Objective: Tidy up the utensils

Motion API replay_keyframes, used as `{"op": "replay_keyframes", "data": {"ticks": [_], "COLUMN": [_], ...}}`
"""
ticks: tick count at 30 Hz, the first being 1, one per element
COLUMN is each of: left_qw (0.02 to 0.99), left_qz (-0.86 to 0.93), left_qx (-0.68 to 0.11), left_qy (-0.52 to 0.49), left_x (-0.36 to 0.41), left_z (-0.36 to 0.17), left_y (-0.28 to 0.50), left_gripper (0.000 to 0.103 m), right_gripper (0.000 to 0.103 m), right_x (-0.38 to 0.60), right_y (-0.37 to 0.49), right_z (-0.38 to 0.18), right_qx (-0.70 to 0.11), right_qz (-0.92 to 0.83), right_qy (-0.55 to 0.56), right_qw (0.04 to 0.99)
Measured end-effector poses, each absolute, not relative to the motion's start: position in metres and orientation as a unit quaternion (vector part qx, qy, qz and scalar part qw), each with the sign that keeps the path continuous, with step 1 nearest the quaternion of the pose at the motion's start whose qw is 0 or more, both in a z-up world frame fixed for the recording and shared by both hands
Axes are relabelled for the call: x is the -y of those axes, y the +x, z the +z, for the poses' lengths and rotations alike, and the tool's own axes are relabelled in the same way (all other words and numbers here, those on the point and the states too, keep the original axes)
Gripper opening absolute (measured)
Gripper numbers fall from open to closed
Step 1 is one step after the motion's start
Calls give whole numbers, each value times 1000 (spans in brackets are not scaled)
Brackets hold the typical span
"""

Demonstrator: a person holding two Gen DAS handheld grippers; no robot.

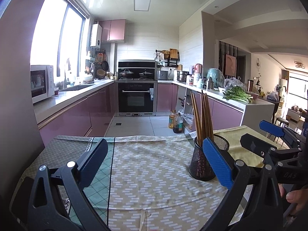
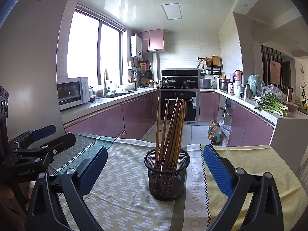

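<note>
Only the right wrist view centres the black mesh holder (image 2: 166, 175), upright on the patterned tablecloth (image 2: 119, 192) with brown wooden chopsticks (image 2: 171, 132) fanned inside; the left view sets it rightward. The right gripper (image 2: 154, 169) and left gripper (image 1: 154, 165) both gape empty.

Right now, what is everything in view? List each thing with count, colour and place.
Brown wooden chopsticks: about seven, standing in the cup.
Black wire-mesh cup: one, upright on the table, centre of the right wrist view.
Patterned beige, green and yellow tablecloths: several, covering the table.
White microwave oven: one, on the left counter.
Black built-in oven: one, far wall.
Green leafy vegetables: one bunch, right counter.
Oil bottles: two, yellow and dark, on the floor.
Left claw: open, empty, blue pads.
Right claw: open, empty, either side of the cup.
</note>
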State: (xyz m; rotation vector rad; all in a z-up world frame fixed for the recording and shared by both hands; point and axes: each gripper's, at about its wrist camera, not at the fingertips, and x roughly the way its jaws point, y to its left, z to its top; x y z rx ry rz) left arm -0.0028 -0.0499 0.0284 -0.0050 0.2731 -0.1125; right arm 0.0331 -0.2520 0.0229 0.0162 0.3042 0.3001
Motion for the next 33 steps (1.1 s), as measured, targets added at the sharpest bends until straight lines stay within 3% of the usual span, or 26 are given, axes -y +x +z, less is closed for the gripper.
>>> {"op": "replay_keyframes", "data": {"ticks": [33], "left_qw": [991], "left_qz": [-45], "left_qx": [-124], "left_qy": [2], "left_x": [49], "left_z": [28], "left_y": [-13], "left_gripper": [97], "right_gripper": [96], "right_x": [250], "right_y": [27], "right_z": [26], "right_qx": [-140], "right_qz": [141], "right_qy": [7], "right_qw": [980]}}
